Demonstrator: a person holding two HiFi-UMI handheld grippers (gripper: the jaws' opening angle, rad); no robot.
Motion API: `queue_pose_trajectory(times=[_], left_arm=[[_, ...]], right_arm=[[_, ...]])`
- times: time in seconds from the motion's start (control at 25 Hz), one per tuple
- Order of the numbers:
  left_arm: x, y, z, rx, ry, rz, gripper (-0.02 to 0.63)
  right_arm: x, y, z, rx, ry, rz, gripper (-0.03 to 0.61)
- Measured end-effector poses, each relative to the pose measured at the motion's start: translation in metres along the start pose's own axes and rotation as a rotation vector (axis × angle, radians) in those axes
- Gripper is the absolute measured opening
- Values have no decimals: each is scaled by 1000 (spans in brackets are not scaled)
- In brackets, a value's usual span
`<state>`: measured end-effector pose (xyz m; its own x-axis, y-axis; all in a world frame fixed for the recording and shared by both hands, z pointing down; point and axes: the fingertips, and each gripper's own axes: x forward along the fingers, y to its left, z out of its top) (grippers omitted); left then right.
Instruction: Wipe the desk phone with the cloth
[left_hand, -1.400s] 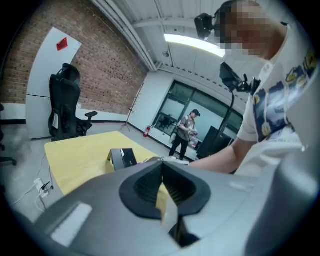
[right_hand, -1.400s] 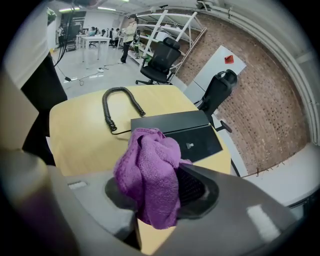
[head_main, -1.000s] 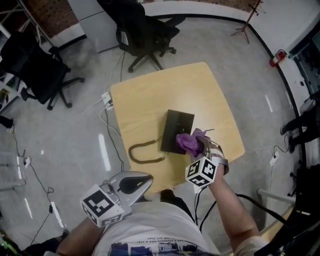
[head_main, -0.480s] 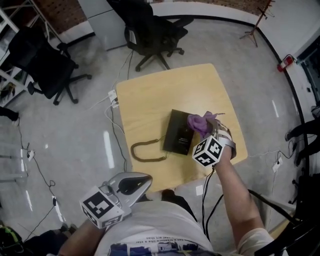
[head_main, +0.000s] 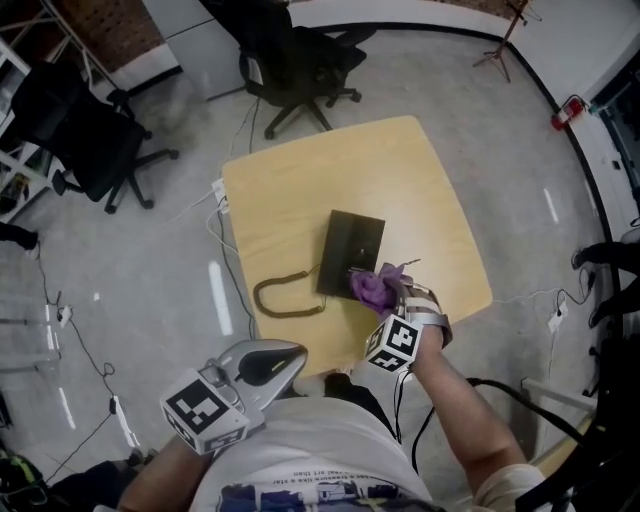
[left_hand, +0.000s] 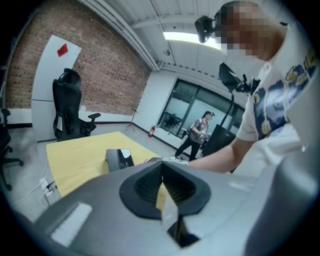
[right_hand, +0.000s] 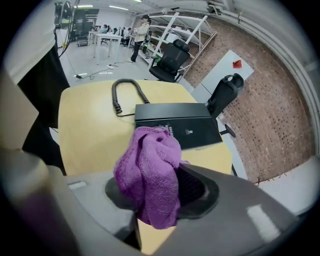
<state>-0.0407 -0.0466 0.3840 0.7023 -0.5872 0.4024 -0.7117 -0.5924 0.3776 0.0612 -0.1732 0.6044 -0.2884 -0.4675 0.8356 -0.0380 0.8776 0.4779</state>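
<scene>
Right claw (head_main: 386, 296), clamped on the purple cloth (head_main: 370, 287), has pulled back from the desk phone's (head_main: 350, 245) right edge to its near corner on the worktop (head_main: 300, 180), so probably mid wipe stroke; left claw (left_hand: 162, 185) closed, empty, idle.

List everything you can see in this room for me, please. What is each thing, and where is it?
table: one, yellow, middle of the floor
phone: one, black, on the table
cord: one, dark, coiled, on the table left of the phone
cloth: one, purple, held at the phone's near edge
chairs: two, black, on the floor beyond the table, one far, one left
socket strip: one, white, on the floor at the table's left corner
extinguisher: one, red, far right by the wall
left tool: one, grey, shut and empty, held near the body
right tool: one, grey, shut on the cloth
</scene>
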Motion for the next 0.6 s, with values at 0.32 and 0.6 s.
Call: queue_pose_trajectory(times=[0.32,0.6], left_arm=[[11,-6,3,3,10,-7,3],[14,-8,6,12,17,9,3]], right_arm=[[-14,-10,-6,97,-67,-3,153],[-9,-119,-19,242,-90,-150,153]])
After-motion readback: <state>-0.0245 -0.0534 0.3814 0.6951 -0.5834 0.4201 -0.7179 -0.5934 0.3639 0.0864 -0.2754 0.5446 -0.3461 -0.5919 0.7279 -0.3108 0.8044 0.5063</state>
